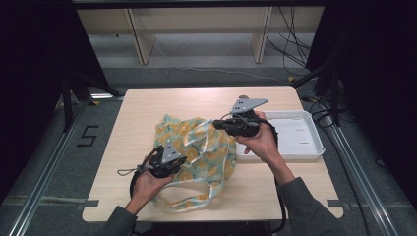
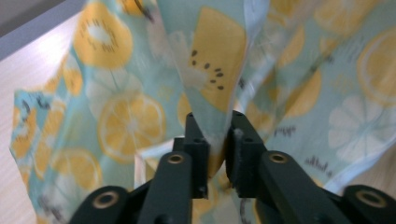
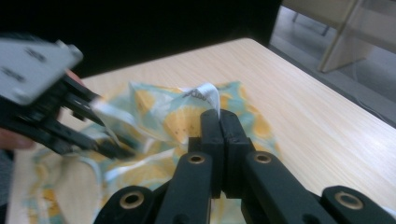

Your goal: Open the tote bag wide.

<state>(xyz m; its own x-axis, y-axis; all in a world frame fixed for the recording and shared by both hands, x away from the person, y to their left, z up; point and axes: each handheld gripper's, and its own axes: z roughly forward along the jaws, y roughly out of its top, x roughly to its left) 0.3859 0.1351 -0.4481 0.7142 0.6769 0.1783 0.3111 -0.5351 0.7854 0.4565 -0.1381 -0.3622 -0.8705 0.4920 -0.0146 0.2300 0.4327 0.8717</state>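
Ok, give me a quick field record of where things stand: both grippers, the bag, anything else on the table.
left gripper: shut on a fold of the bag, near the table's front left
right gripper: shut on a white-trimmed edge of the bag, lifted above the table
bag: fruit-print cloth in pale green and yellow, crumpled, partly raised between the grippers, its handle loop lying toward the front edge
tray: white, shallow, at the table's right side; looks empty
table: light wood, bag near the middle
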